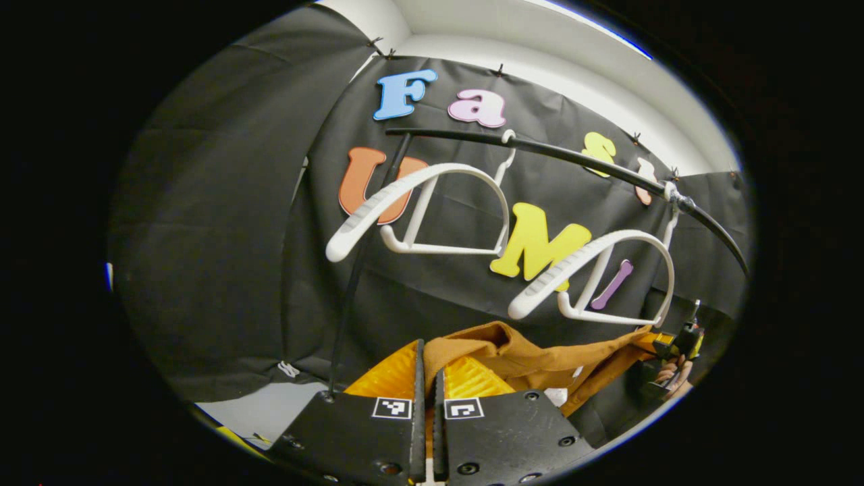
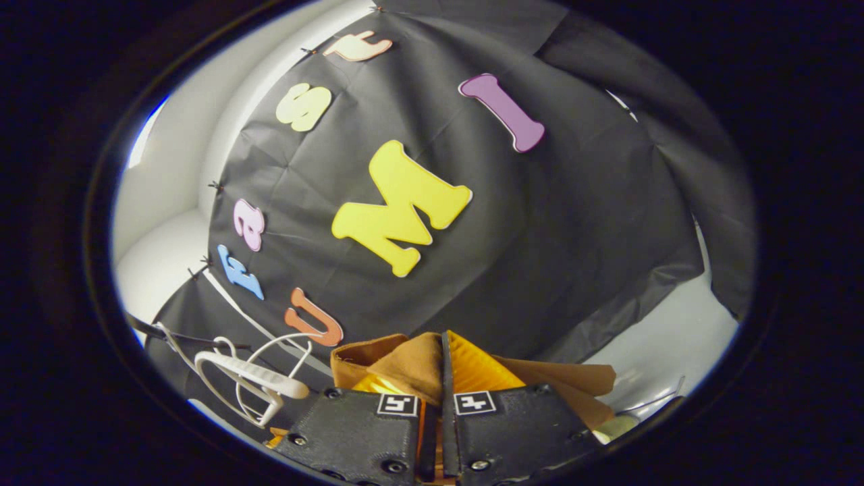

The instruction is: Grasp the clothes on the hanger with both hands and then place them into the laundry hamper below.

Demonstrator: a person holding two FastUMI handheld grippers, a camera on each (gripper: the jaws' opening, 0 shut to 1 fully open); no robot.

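Left tongs (image 1: 427, 378) and right tongs (image 2: 442, 378) each pinch brown garment (image 1: 540, 361) below bare hangers (image 1: 432, 209) — stretched between for carrying to hamper.

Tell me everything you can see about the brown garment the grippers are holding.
The garment is soft, mustard-brown cloth, creased and bunched. It is off both white hangers, which hang bare on the black rail above it. In the left gripper view it stretches from the left gripper, whose orange fingers pinch one end, across to the right gripper farther off. In the right gripper view a folded edge of it is clamped between that gripper's fingers. What it looks like lower down is hidden.
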